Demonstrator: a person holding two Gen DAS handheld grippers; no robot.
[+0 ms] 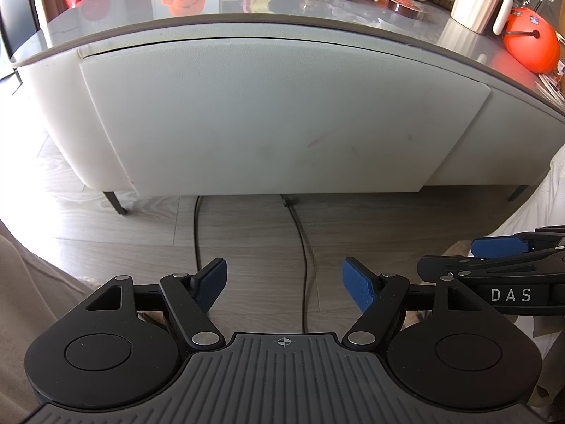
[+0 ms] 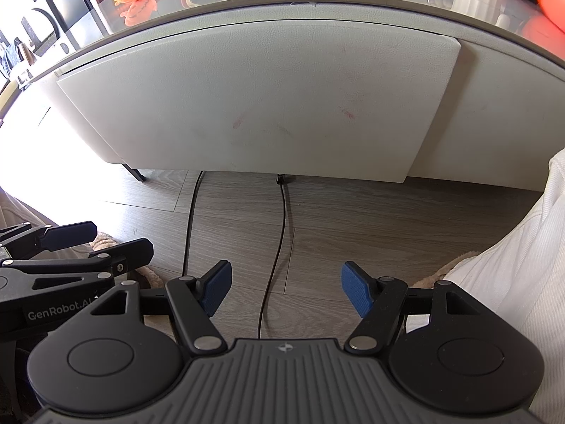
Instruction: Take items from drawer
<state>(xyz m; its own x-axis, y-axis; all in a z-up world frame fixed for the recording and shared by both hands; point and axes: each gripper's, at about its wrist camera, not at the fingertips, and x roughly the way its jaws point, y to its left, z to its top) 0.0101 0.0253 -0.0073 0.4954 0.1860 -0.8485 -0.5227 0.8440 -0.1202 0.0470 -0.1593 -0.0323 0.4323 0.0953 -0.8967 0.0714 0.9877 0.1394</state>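
Hovering side by side, both tools [image 1: 284, 284] [image 2: 286, 288] gape, tilted floorward before the drawer [image 1: 279, 116].

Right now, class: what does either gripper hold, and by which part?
Nothing. The left gripper and right gripper are both open above the floor, with the drawer front closed.

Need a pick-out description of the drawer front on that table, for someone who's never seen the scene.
Start at the low oval coffee table with the glossy grey top. On the side facing both cameras is the drawer front, a wide off-white leather-textured panel under the tabletop rim, closed. Unlike the plain body beside it, it is outlined by a seam, has no handle, and carries faint reddish smudges.
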